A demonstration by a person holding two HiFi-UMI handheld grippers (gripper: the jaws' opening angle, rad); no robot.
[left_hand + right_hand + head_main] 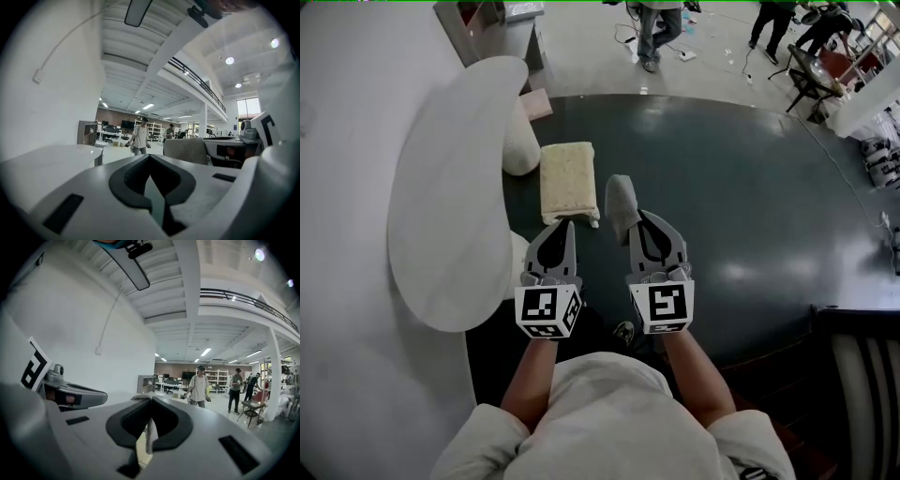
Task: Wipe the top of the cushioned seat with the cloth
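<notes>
1. The left gripper (569, 228) is shut tight with nothing between its jaws. Its tips point at the near short edge of the seat, around the near right corner.
2. The right gripper (635, 221) is clamped on the grey cloth (621, 201). The cloth sticks out past the tips and stands up just to the right of the seat. Can't tell if it actually touches the seat.
3. The cushioned seat (569, 178) is a cream rectangle near the left edge of the dark round surface (750, 187). Its long axis runs pretty much straight away from the person, with one short edge near and one far.
4. The left side is cramped. A white curved tabletop (450, 187) hangs over the left edge of the dark surface, and its white round leg (521, 141) sits just beside the seat's far left corner.
5. The room to move is on the other side, where a wide stretch of bare dark surface runs from the seat's right long edge out to the far and right rims.
6. Past the far rim, people (661, 28) stand on the pale floor, well away from the seat. A dark slatted chair (862, 375) sits at the near right edge.
</notes>
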